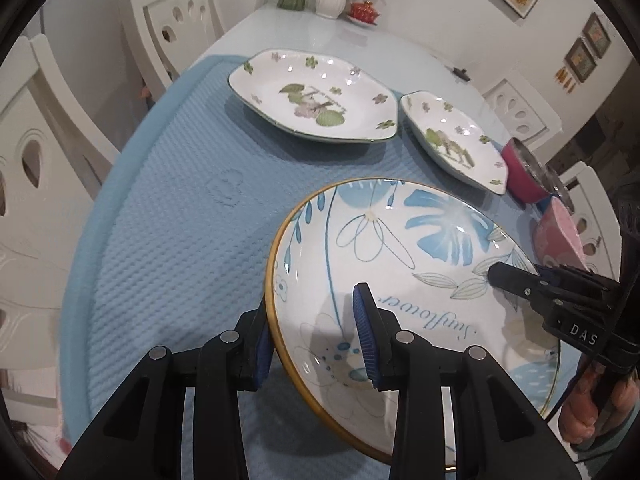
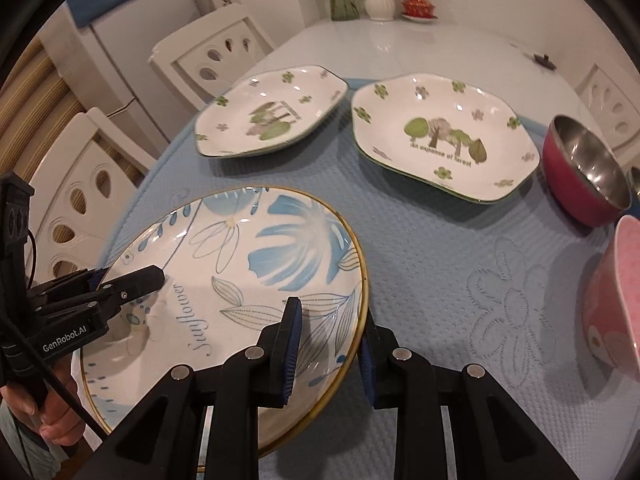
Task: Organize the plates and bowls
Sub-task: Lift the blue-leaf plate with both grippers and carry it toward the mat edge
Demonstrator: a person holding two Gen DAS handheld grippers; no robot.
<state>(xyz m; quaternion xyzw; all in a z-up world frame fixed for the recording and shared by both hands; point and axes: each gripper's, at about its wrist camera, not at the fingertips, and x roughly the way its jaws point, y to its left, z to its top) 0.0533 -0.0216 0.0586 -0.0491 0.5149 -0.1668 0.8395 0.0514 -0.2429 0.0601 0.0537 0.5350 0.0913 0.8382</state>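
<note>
Blue leaves, outlined flowers and the word "Sunflower" cover the round gold-rimmed plate (image 1: pixel 400 264) — it sits above the blue mat (image 1: pixel 180 220) on the desk, nearer than two green-flowered plates. The left tool (image 1: pixel 316 344) clamps its left rim; the right tool (image 2: pixel 330 354) clamps its right rim — both narrow.

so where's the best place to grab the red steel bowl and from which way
Take the red bowl by its rim, from above: one finger inside the steel lining, one on the red outer wall. It sits upright and open. Choose the rim section facing away from the pink bowl and the green plate, where there looks to be more room.
</note>
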